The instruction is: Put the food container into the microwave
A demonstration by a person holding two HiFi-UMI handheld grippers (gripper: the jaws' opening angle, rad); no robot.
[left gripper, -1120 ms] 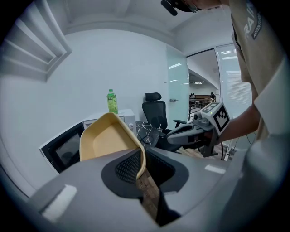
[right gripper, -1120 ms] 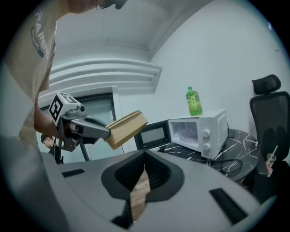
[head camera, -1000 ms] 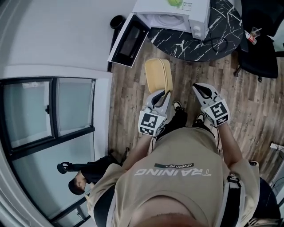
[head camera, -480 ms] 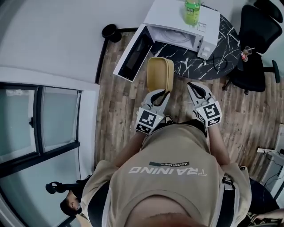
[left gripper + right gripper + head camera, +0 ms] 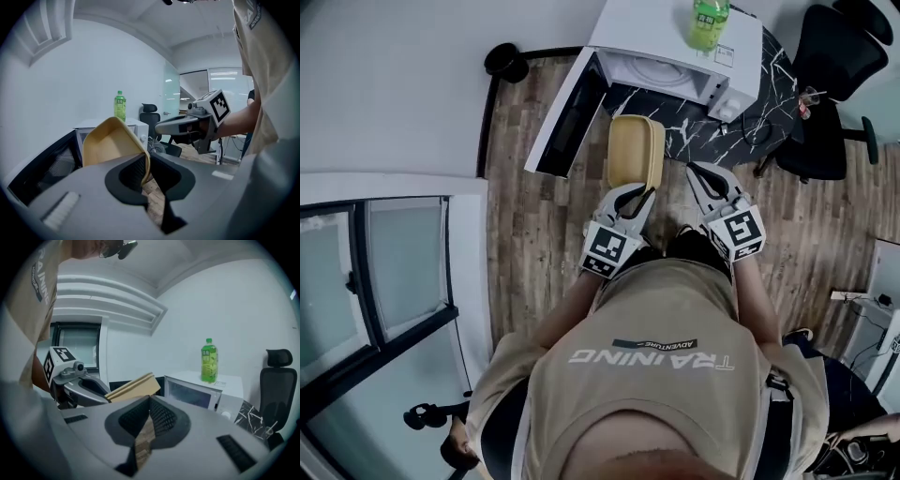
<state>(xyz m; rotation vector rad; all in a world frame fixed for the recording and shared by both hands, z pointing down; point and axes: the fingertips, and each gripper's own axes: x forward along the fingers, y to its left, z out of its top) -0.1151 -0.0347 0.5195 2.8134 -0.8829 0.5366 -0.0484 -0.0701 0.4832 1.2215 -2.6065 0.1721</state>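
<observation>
The left gripper [image 5: 639, 195] had its fingers pinched on the near rim of the food container [image 5: 636, 150], holding it in the air just short of the open microwave [image 5: 675, 42], likely to slide it in. The right gripper [image 5: 698, 174] hung alongside, fingers closed on nothing.

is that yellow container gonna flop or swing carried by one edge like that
Probably stiff: the food container shows no sag though the left gripper pinches only one rim. Likely light, since it is held out that way. It may pivot if jolted.

Yellow container [image 5: 636, 152] held tilted before open microwave [image 5: 661, 33].
</observation>
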